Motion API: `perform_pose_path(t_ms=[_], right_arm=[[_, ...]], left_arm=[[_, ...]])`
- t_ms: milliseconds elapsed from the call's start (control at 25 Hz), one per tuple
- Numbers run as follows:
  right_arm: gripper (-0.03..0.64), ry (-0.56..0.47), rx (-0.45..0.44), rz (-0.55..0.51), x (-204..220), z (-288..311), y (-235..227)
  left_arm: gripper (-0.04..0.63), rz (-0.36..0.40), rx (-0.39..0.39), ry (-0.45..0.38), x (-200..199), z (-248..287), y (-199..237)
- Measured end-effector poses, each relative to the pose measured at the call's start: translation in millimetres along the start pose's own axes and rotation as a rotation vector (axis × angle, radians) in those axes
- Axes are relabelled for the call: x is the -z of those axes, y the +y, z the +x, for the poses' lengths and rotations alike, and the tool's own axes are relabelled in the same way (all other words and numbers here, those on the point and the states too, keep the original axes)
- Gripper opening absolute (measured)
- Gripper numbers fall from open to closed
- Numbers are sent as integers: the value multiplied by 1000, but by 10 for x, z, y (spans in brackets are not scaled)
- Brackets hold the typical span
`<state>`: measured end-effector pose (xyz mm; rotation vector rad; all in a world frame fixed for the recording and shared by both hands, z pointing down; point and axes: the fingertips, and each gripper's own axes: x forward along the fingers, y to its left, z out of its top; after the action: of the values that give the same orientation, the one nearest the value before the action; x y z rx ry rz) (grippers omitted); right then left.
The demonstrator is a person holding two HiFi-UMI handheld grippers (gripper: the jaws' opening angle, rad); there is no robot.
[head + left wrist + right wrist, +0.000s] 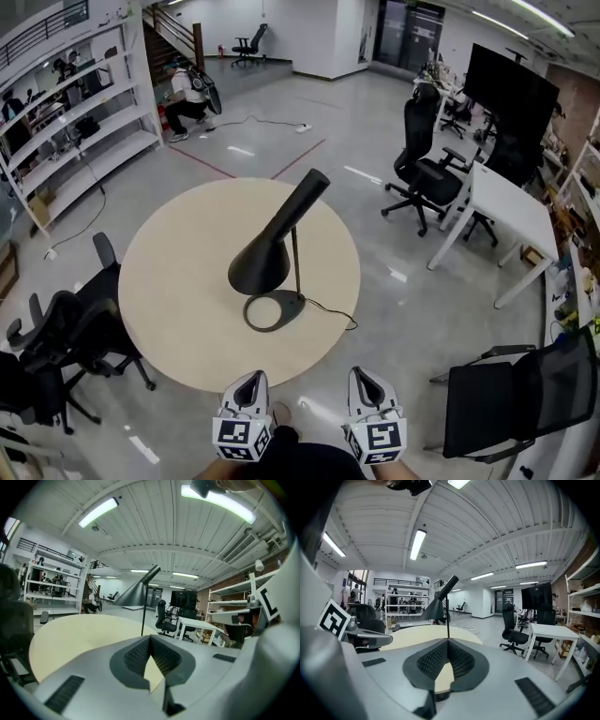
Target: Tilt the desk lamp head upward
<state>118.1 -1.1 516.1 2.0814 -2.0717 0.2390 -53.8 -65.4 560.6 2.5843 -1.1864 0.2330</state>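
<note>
A black desk lamp stands near the middle of the round beige table [178, 281]. Its cone head [272, 248] slopes down to the left, with the neck [314, 183] pointing up and to the right. A thin stem [296, 262] rises from a ring base [274, 310]. My left gripper [250, 379] and right gripper [362, 376] hover side by side off the table's near edge, well short of the lamp. Both are shut with nothing in them. The lamp head [132, 594] shows ahead beyond my left gripper [150, 638]. The right gripper view shows the lamp head [436, 609] past my right gripper [447, 641].
The lamp's cord [336, 314] trails off the table's right edge. Black office chairs [66, 328] crowd the table's left side, and another chair [520, 398] stands at the lower right. A white desk [511, 202] is to the right, shelving [75, 112] to the far left, where a person [187, 98] crouches.
</note>
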Motion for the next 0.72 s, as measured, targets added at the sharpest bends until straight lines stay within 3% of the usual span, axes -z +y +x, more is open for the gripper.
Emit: perform_pose_path(t_ms=[320, 600, 720], right_arm=[[9, -35, -42, -72, -841, 930, 192], [9, -233, -46, -137, -1951, 1372, 347], [9, -289, -69, -144, -2317, 1503, 340]], left_arm=[[46, -88, -27, -57, -479, 484, 856], [49, -217, 84, -76, -610, 695, 1356], [104, -246, 131, -74, -657, 773, 1441]])
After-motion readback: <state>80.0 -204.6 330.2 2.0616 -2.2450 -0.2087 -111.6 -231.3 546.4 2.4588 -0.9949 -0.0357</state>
